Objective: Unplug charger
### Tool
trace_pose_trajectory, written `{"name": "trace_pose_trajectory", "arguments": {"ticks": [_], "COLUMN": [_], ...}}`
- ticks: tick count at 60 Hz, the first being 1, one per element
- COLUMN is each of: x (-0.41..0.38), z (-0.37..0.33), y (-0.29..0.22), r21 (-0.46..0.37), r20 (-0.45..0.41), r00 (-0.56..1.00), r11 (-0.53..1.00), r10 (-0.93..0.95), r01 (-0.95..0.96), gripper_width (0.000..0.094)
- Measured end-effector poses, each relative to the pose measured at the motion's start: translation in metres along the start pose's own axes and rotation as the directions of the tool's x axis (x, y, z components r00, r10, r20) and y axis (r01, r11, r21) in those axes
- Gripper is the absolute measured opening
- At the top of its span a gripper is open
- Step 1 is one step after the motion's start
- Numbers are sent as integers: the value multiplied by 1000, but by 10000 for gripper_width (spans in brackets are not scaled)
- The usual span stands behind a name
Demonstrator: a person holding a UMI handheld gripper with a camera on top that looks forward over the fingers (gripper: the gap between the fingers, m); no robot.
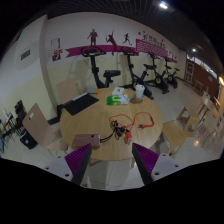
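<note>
The gripper (112,160) has its two purple pads (80,158) wide apart, holding nothing. Ahead at 12 o'clock stands a round wooden table (95,118). On it lies the charger (122,128) with its red cable (146,121), well beyond the fingers. A green and white box (118,97) sits at the table's far side. Exercise bikes (150,72) stand by the back wall.

Single gripper cam, looking forward and slightly down over fingers (112,160) at table (85,120), mid-range; exercise bikes (135,70) upper frame.
</note>
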State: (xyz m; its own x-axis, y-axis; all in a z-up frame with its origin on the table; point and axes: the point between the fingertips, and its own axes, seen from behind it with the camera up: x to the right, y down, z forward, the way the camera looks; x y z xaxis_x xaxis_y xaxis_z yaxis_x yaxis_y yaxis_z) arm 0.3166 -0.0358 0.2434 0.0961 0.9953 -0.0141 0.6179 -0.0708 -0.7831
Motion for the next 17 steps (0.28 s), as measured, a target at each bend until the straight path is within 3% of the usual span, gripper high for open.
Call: {"name": "trace_pose_trajectory", "arguments": {"ticks": [17], "x": [8], "z": [-13], "y": [7], "r21": [8], "r20": [-60], "r00": [998], "r11": [1000], "r10": [13], "r01": [-12], "gripper_width": [855]}}
